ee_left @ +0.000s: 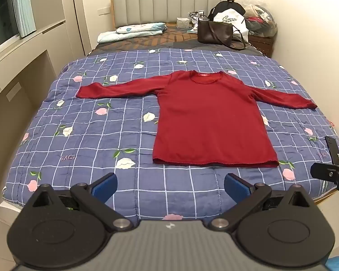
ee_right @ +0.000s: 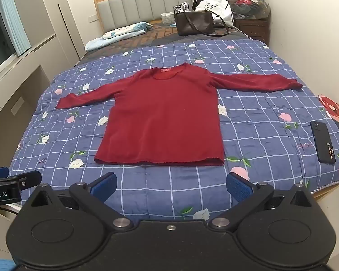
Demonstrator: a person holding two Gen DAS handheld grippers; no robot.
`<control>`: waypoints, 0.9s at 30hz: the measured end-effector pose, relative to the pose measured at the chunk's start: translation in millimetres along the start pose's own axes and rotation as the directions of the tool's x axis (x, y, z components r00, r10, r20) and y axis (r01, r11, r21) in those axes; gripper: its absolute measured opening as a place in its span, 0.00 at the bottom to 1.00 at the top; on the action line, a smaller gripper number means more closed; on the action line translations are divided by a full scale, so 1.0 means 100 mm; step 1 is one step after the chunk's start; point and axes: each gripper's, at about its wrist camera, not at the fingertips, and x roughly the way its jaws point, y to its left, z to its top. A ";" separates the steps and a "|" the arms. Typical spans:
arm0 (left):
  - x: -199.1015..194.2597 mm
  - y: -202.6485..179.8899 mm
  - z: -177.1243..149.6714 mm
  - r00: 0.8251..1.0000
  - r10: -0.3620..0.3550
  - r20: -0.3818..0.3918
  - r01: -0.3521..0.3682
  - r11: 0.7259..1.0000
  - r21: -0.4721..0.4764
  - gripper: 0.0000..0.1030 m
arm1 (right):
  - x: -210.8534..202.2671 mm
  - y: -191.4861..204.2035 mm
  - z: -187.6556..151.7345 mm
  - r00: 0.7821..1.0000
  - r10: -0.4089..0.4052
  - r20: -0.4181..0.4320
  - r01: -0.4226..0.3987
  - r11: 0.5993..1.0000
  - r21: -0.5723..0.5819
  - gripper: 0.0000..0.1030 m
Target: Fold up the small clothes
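Behind everything stands a bed with a grey padded headboard [ee_left: 169, 4], and a blue checked quilt [ee_left: 79, 135] with flowers covers the near part of it. On this quilt lies the red long-sleeved shirt [ee_left: 210, 122], flat, with the front up, the neck toward the headboard and the hem toward the cameras. Both sleeves are spread out to the sides. At the far end of the bed are a dark handbag [ee_left: 214, 31] and a white bag [ee_left: 231, 20], well apart from the shirt. A black phone [ee_right: 323, 144] lies on the quilt near the right edge of the bed.

I judge that folding is not yet begun, so the step in hand is the first grasp. To do it well, each side should take one sleeve near the cuff, pinch only the red cloth and not the quilt under it, and bring the sleeve across the body without pulling the shirt out of its place.

The left hand-held gripper [ee_left: 170, 188] is spread wide, its blue pads hold nothing, and it hovers over the quilt just before the hem. The right hand-held gripper [ee_right: 171, 188] is the same: wide apart, empty, touching no cloth
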 end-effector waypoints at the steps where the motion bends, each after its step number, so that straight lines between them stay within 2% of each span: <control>1: 0.00 0.00 0.00 1.000 -0.001 -0.001 0.001 1.000 0.000 1.00 | 0.00 0.00 0.00 1.000 -0.001 -0.001 0.001 1.000 0.000 1.00; 27: 0.04 0.04 0.01 1.000 0.012 -0.006 -0.012 1.000 -0.008 1.00 | 0.04 -0.03 -0.01 1.000 -0.005 -0.004 0.005 1.000 0.002 1.00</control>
